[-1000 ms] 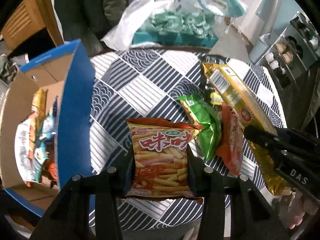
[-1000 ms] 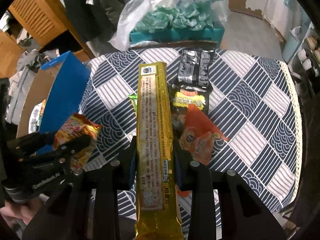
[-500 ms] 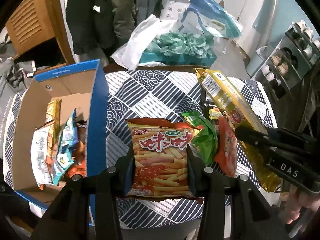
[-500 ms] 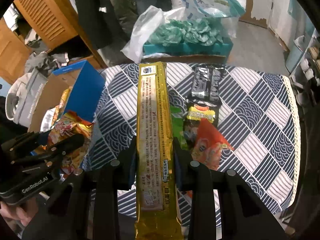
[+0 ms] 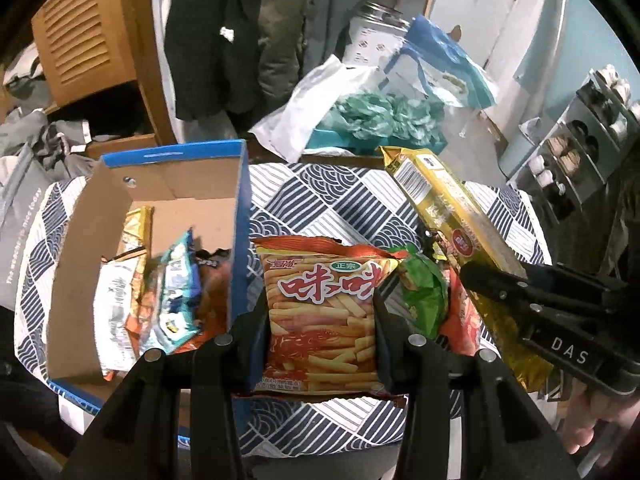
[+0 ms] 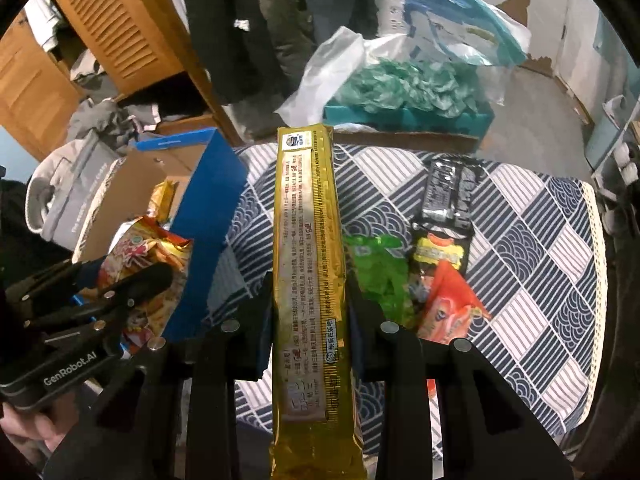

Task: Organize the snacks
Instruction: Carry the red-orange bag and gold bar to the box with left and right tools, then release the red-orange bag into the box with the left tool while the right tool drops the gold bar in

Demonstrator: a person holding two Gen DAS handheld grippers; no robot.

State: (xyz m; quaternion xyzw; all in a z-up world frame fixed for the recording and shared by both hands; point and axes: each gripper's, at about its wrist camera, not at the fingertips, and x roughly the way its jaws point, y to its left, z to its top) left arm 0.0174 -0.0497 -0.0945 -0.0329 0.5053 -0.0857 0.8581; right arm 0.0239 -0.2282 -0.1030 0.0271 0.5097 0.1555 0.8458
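My left gripper (image 5: 320, 312) is shut on a red-orange bag of fry-shaped snacks (image 5: 322, 312), held above the patterned table just right of the blue cardboard box (image 5: 238, 232). That box holds several snack packets (image 5: 160, 292). My right gripper (image 6: 310, 300) is shut on a long gold biscuit pack (image 6: 308, 248) that sticks out far past its fingers; the same gold pack (image 5: 448, 216) shows at the right of the left wrist view. On the cloth lie a green packet (image 6: 380, 276), an orange packet (image 6: 450, 308), a black-and-yellow packet (image 6: 438, 252) and a black wrapper (image 6: 448, 192).
The round table (image 6: 540, 264) wears a navy and white patterned cloth with a lace edge. Behind it stand a teal crate of green wrapped items (image 6: 408, 92), plastic bags and hanging coats (image 5: 224, 40). A wooden louvred cabinet (image 6: 120, 32) is at the left, shelves (image 5: 576, 144) at the right.
Both grippers have risen and drawn back with their packs still held. The blue box has come fully into the left wrist view, and more of the room behind the table shows.
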